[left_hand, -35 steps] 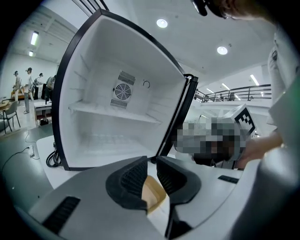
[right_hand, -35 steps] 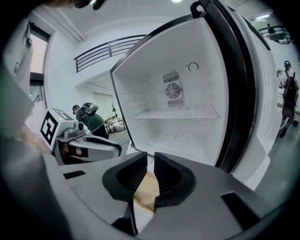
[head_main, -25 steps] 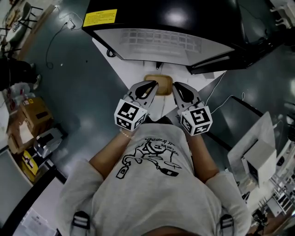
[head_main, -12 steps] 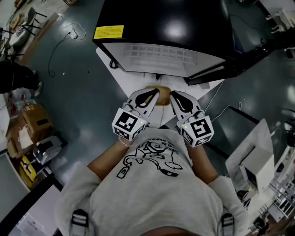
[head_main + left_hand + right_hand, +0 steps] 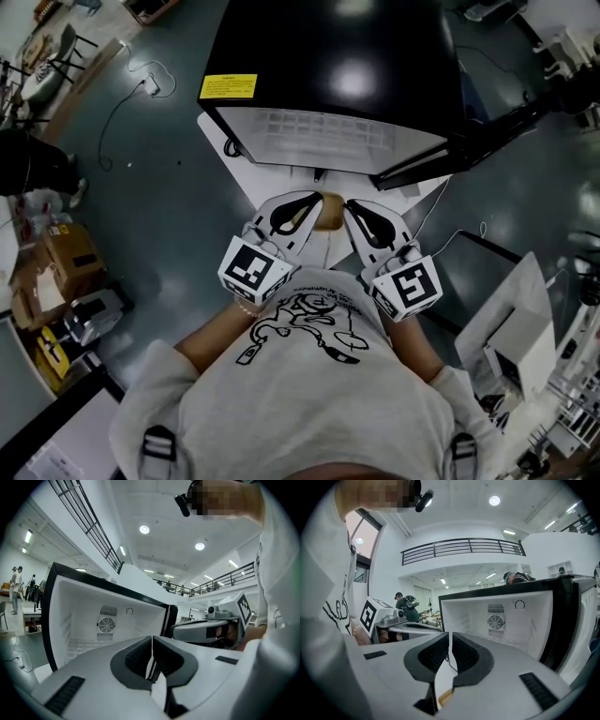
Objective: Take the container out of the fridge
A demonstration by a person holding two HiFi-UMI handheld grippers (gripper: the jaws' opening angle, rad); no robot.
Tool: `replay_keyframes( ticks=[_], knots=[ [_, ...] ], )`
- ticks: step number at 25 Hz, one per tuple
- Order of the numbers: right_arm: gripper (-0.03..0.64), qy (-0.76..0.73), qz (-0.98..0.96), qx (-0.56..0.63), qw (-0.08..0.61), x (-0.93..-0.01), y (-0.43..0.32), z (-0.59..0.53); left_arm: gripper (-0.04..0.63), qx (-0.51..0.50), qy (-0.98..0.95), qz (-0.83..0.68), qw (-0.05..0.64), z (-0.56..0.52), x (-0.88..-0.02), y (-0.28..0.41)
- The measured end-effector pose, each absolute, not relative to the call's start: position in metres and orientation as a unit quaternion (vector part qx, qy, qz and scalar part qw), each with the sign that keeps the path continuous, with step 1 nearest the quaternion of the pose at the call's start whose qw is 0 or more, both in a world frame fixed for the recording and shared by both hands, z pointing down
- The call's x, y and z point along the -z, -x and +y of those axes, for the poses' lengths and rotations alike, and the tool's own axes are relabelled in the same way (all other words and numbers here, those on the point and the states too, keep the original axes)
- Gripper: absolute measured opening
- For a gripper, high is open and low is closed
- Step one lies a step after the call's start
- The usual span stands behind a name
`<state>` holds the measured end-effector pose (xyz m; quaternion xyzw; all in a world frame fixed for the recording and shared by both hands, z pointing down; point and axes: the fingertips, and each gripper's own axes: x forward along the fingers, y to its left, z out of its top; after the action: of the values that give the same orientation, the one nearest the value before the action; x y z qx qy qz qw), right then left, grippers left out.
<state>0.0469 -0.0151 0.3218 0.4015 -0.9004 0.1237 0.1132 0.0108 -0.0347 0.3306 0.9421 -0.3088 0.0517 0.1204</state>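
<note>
A small black fridge (image 5: 337, 66) stands on the floor with its door (image 5: 459, 141) swung open, and its white inside (image 5: 93, 620) (image 5: 506, 616) looks bare. Just in front of its opening, a white container with a tan lid (image 5: 327, 212) hangs between my two grippers. My left gripper (image 5: 311, 204) (image 5: 152, 641) is shut on the container's left edge, with a thin white rim caught between its jaws. My right gripper (image 5: 350, 210) (image 5: 450, 634) is shut on the right edge, and a sliver of the tan lid (image 5: 444, 696) shows under its jaws. Both sit close to my chest.
Cardboard boxes (image 5: 66, 244) and a cable (image 5: 131, 84) lie on the grey floor to the left. White equipment (image 5: 511, 328) stands at the right. People stand far off at the left (image 5: 16, 581), and another person is further back (image 5: 405, 604).
Both grippers and the container between them have drawn back from the fridge toward my body. The fridge now sits further off in the head view.
</note>
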Motion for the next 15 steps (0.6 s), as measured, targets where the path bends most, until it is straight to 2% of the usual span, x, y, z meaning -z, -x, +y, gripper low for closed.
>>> replay_keyframes(
  ticks=[15],
  knots=[
    [0.041,-0.396,-0.906,-0.106,0.102,-0.294,-0.044,-0.014,0.021,-0.034,-0.945,-0.311,0.100,-0.035,-0.303,-0.009]
  ],
)
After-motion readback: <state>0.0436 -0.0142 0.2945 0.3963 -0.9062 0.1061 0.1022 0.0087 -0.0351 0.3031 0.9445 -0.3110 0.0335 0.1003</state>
